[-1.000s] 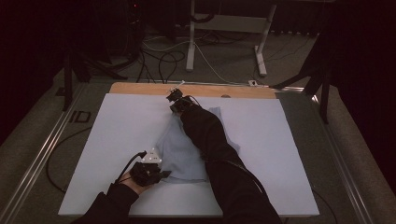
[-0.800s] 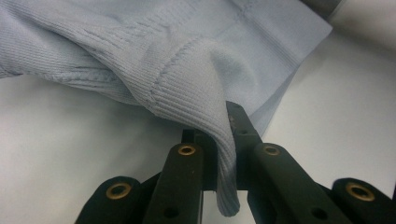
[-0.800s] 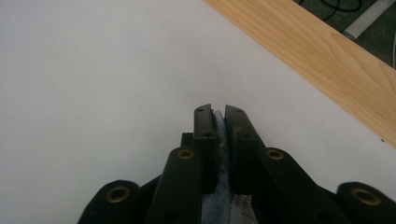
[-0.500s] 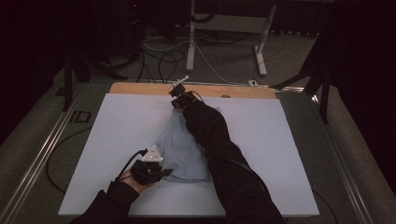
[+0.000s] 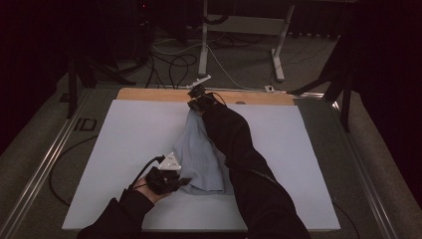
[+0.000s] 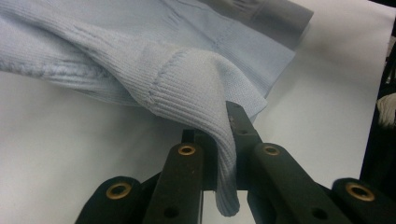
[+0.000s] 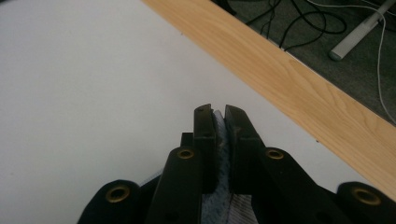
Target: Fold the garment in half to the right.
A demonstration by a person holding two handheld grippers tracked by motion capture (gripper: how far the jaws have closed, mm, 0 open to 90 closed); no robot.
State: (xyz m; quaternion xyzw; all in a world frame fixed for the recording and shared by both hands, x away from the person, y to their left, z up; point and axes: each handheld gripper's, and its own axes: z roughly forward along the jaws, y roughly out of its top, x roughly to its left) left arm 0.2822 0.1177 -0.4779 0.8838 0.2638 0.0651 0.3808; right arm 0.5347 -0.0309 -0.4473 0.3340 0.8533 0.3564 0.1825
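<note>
Two grippers: both pinch one pale blue knitted garment (image 5: 199, 154) that lies on the white table sheet (image 5: 124, 144).
Landmark: the garment, a long strip running from the near edge of the sheet toward the wooden strip (image 5: 149, 94) at the far edge.
Left gripper (image 5: 183, 182): at the garment's near end; jaws pressed together on a ribbed hem (the knit folds over the jaw tips and hangs between them in the left gripper view) (image 6: 223, 140).
Right gripper (image 5: 195, 103): at the garment's far end, near the wooden strip; jaws pressed together on a thin fold of blue knit (image 7: 219, 135).
Person's right sleeve (image 5: 239, 149): dark, lying over the garment's right side.
Garment's near end: lifted slightly off the sheet beside the left gripper.
</note>
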